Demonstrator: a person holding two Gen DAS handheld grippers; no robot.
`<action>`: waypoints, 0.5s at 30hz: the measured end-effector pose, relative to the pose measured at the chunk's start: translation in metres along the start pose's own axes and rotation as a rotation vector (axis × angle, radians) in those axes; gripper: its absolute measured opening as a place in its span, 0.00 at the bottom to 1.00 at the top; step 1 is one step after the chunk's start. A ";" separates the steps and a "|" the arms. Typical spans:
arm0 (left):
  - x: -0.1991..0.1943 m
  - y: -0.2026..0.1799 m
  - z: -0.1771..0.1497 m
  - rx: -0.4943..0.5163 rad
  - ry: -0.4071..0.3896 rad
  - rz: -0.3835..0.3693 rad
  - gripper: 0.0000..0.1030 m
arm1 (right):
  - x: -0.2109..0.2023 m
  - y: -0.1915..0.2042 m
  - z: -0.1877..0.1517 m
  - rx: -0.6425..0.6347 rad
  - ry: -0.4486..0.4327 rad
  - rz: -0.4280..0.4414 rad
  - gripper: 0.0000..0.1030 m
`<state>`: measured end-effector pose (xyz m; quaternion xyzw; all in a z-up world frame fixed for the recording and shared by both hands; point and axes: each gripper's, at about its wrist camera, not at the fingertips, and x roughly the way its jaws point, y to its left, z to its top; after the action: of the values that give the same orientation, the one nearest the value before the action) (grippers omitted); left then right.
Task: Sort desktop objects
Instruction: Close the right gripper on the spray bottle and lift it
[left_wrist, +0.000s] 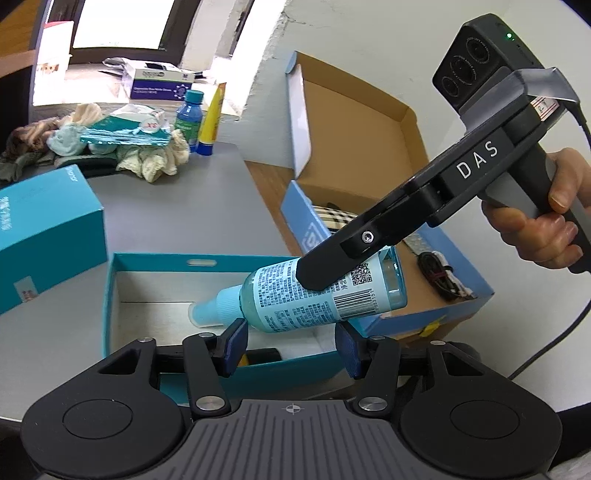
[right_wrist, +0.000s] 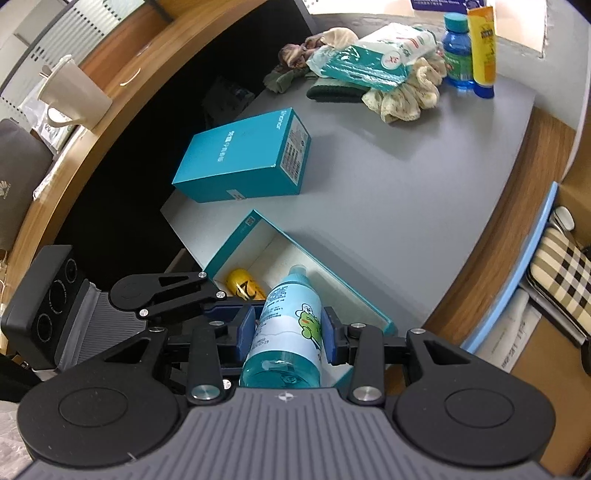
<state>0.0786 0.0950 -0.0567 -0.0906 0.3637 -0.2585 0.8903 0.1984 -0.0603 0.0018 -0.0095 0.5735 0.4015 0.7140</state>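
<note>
Right wrist view shows the right gripper (right_wrist: 288, 332) clamped on the blue bottle (right_wrist: 282, 332) at 6 o'clock over the open teal box (right_wrist: 255, 229), left gripper (left_wrist: 291, 345) jaws apart holding nothing, so lower slowly beside the yellow thing (right_wrist: 245, 290).

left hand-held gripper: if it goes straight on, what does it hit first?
Probably the spray bottle, just ahead of the left hand-held gripper above the open teal box. Depth is uncertain.
</note>
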 end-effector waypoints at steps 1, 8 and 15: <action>0.000 -0.001 0.000 0.001 0.000 -0.006 0.54 | -0.001 -0.001 0.000 -0.002 0.009 0.000 0.43; 0.002 -0.012 -0.003 0.055 -0.002 -0.010 0.54 | -0.002 -0.004 0.003 -0.021 0.094 0.001 0.44; -0.002 -0.023 -0.004 0.143 -0.024 0.020 0.57 | 0.012 0.000 0.005 -0.063 0.212 -0.031 0.46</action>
<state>0.0658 0.0771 -0.0500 -0.0262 0.3343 -0.2737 0.9014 0.2027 -0.0511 -0.0063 -0.0831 0.6327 0.4047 0.6551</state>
